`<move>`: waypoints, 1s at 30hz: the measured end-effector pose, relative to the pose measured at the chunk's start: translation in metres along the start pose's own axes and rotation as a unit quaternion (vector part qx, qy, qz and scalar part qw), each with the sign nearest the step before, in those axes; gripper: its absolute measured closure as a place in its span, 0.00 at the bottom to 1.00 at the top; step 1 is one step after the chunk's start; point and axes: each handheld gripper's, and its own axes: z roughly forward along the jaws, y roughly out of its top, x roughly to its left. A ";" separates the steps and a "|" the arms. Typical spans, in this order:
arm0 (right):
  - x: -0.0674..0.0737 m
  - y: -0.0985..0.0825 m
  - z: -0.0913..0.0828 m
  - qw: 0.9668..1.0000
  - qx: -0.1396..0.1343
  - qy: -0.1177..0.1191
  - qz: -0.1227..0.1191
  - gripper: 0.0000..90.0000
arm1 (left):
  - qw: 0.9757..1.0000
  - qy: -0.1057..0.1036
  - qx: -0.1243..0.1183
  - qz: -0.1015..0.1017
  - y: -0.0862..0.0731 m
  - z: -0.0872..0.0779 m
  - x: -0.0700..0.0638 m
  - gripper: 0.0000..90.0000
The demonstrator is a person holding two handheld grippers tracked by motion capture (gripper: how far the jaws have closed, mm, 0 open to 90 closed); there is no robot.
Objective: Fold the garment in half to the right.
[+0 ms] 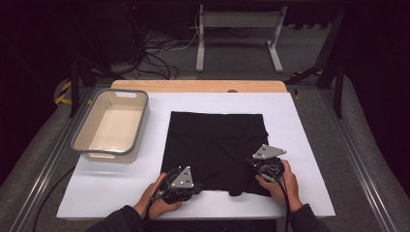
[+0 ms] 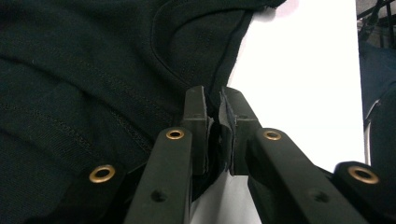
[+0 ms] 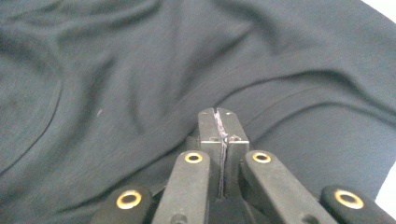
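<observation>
A white table in a dark room carries a black garment, spread flat at centre frame. The left tool is clamped on its lower-left hem; the right tool, jaws together, pinches cloth at lower right. Lift both corners evenly, keeping the hem taut. A grey bin sits at upper left.

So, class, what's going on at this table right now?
A person is working on a black garment spread flat on the white table, a handheld gripper in each hand. The left gripper pinches the cloth's near edge; the right gripper is shut over the fabric near its right side. A grey tub sits at the left.
</observation>
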 end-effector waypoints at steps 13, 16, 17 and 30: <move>-0.070 0.025 0.044 0.995 -0.027 -0.052 0.081 0.98 | 1.000 -0.003 -0.002 0.000 0.000 0.001 0.001 0.91; -0.078 0.023 0.050 0.993 0.010 -0.093 0.074 0.99 | 1.000 -0.001 0.000 0.003 0.000 0.001 0.000 0.91; -0.081 0.020 0.049 0.992 0.009 -0.090 0.086 0.99 | 1.000 0.000 0.001 0.003 0.000 0.000 -0.001 0.90; -0.092 0.010 0.036 0.986 -0.016 -0.093 0.134 0.96 | 1.000 0.002 -0.011 0.005 0.001 -0.006 -0.001 0.88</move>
